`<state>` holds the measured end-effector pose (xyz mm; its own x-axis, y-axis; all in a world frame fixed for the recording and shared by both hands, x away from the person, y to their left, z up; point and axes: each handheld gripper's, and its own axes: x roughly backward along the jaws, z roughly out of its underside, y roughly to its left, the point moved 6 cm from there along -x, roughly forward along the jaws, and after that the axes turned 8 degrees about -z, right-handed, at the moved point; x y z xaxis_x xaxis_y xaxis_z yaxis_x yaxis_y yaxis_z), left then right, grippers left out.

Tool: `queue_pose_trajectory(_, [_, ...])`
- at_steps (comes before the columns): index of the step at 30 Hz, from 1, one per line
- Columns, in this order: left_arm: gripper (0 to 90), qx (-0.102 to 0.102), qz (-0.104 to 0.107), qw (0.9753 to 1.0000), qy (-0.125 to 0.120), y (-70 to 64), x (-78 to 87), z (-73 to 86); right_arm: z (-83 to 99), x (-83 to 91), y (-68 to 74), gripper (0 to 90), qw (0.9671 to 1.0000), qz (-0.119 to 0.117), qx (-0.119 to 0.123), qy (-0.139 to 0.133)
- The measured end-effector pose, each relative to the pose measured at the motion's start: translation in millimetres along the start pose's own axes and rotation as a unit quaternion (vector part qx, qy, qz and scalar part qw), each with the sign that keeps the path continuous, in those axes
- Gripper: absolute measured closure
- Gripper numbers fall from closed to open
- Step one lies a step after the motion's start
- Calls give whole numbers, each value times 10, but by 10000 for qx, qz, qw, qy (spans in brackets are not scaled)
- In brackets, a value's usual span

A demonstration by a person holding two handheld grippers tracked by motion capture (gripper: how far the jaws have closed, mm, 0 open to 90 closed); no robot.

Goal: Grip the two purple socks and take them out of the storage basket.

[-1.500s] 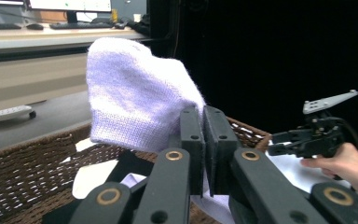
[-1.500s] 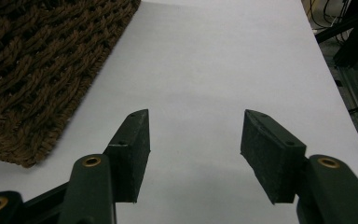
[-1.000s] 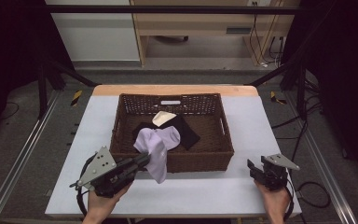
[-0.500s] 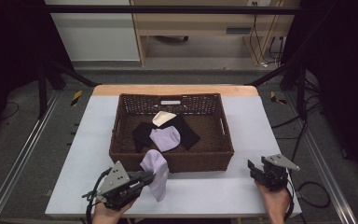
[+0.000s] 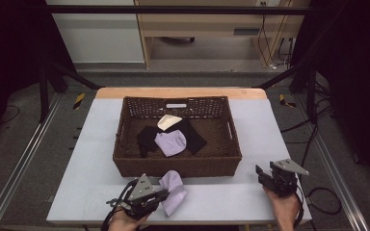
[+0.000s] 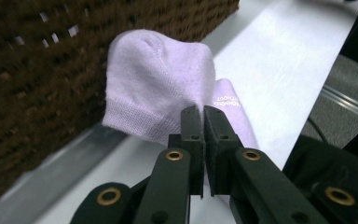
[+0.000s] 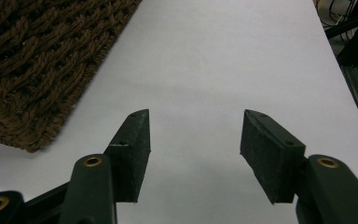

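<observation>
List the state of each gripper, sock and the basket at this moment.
Left gripper: shut on lavender sock.
Right gripper: open, holding nothing, over the table.
Lavender sock: out of the basket, on the table.
Second lavender sock: lying in the basket.
Basket: upright, open-topped.

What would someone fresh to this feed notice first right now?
Most likely the lilac sock on the white table, just in front of the brown wicker basket, pinched in the shut left hand-held gripper. Next, its match lying inside the basket on black clothing, with a cream piece behind it. The right hand-held gripper is open over bare table near the basket's right corner.
</observation>
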<state>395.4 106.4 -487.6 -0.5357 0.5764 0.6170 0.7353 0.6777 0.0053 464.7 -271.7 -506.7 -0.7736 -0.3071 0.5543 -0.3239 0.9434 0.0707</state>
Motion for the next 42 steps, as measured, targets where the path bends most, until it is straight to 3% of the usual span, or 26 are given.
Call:
queue_pose_trajectory(3, [857,-35,6,9999,130,-8,-62,42,1,-3,-3,427,10000,6,5,7])
queue_pose_trajectory(7, [683,2,-4,9995,313,-25,-144,73,5,-11,-2,423,10000,18,7,30])
queue_pose_trajectory(8, [619,2,-4,9995,313,-25,-144,73,5,-11,-2,423,10000,18,7,30])
queue_pose_trajectory(9, [619,20,-19,9995,325,-23,-143,69,5,-11,-4,423,10000,18,12,28])
queue_pose_trajectory(10, [510,84,-85,9994,321,-13,-128,53,6,-13,-7,422,10000,7,-7,33])
queue_pose_trajectory(14, [426,253,-152,9995,128,27,-28,-24,4,-12,-6,422,10000,9,-5,22])
queue_pose_trajectory(19, [400,400,-262,9985,-279,83,141,-167,4,-15,-10,423,10000,17,1,25])
queue_pose_trajectory(24, [377,404,-414,9973,-457,134,229,-275,3,-19,-5,422,10000,0,-23,16])
queue_pose_trajectory(30, [366,488,-581,9942,-765,262,363,-463,0,-27,-13,421,10000,-21,-55,0])
queue_pose_trajectory(32, [358,420,-771,9916,-948,344,451,-604,-4,-30,-19,422,9999,-29,-99,-14])
queue_pose_trajectory(33, [351,420,-771,9916,-948,344,451,-604,-4,-30,-19,422,9999,-29,-99,-14])
queue_pose_trajectory(34, [348,457,-841,9895,-1085,410,510,-694,-8,-29,-17,422,10000,-25,-89,-14])
queue_pose_trajectory(36, [348,490,-858,9885,-1147,435,528,-731,-17,-22,-18,423,9999,-38,-99,-47])
queue_pose_trajectory(38, [348,520,-976,9853,-1301,552,574,-890,-17,-20,-19,423,9999,-30,-94,-56])
queue_pose_trajectory(41, [347,505,-1052,9844,-1319,607,579,-974,-17,-18,-19,423,9999,-18,-88,-51])
queue_pose_trajectory(42, [345,489,-1112,9837,-1323,669,575,-1070,-20,-20,-20,423,9999,-28,-99,-64])
